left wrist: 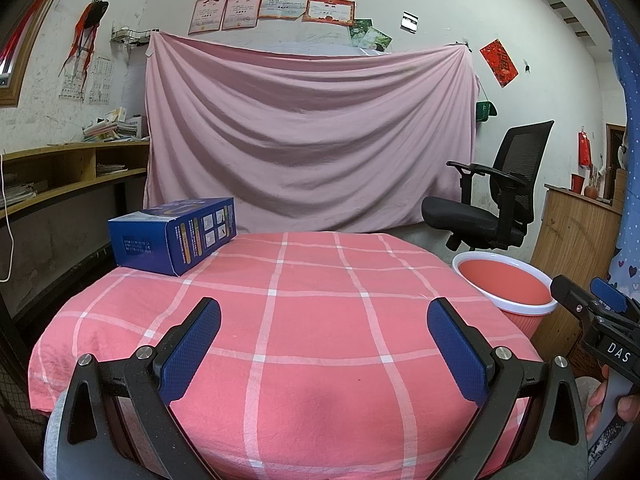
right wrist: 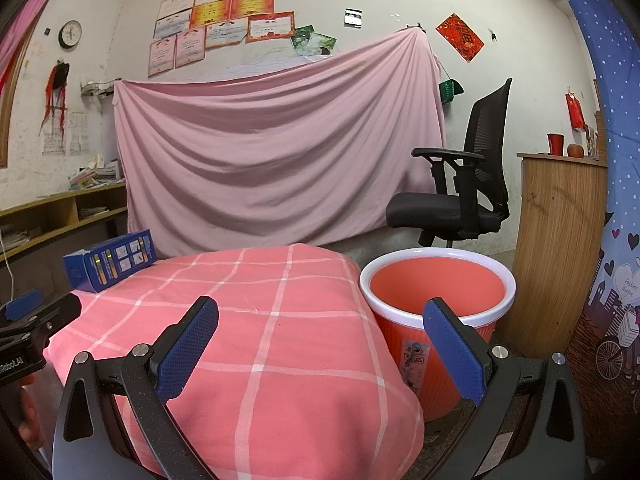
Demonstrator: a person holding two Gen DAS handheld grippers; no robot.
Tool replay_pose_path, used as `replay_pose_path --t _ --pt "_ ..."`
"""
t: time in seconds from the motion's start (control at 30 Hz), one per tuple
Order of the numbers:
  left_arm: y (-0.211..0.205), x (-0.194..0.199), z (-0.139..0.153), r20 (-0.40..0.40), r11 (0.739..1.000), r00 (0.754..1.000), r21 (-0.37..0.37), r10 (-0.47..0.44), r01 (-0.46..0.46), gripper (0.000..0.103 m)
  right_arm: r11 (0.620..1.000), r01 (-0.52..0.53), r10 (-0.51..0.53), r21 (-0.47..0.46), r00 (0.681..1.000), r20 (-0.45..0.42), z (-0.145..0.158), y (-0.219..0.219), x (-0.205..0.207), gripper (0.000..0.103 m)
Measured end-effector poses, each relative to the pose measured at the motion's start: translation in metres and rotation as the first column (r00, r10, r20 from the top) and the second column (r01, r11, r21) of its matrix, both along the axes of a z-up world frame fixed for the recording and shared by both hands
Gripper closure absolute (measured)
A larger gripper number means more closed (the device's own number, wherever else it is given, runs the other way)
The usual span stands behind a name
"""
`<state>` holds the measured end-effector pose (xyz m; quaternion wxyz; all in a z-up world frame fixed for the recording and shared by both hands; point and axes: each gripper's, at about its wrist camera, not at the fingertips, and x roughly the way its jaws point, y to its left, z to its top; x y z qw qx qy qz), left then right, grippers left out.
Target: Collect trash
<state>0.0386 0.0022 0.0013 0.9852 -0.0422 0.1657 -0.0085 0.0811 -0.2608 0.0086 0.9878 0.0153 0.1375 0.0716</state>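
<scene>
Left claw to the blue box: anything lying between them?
Nothing: only bare checked cloth lies between the open left claw and the blue box, per the left wrist view.

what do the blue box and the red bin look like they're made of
Blue box: seems printed cardboard with a slight sheen, judging by its crisp folded edges. Red bin: looks like moulded plastic, with a ribbed wall and a smooth white rim.

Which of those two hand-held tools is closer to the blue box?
The left tool: the blue box sits at the table's far left corner on its side. The right tool is over by the red bin, off the table's opposite side.
</scene>
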Motion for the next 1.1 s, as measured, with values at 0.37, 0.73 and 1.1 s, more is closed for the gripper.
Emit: replay_pose_path --t 0.37,0.73,1.1 --pt "0.0 -0.0001 0.0001 0.0 1.0 1.0 0.0 0.0 0.0 0.002 1.0 0.0 0.0 0.0 1.0 0.0 0.0005 0.0004 -0.0001 0.0" --pt "-0.0033 -0.0003 -0.0032 -0.013 0.999 0.999 -0.002 0.042 -0.042 0.002 1.0 0.0 0.0 0.0 1.0 -0.002 0.0008 0.0014 -0.0005 0.0" --pt "-0.0069 -0.002 -0.0034 -0.011 0.999 0.999 0.003 0.052 -0.052 0.002 1.0 0.0 0.0 0.0 1.0 -0.003 0.0011 0.0022 -0.0009 0.0"
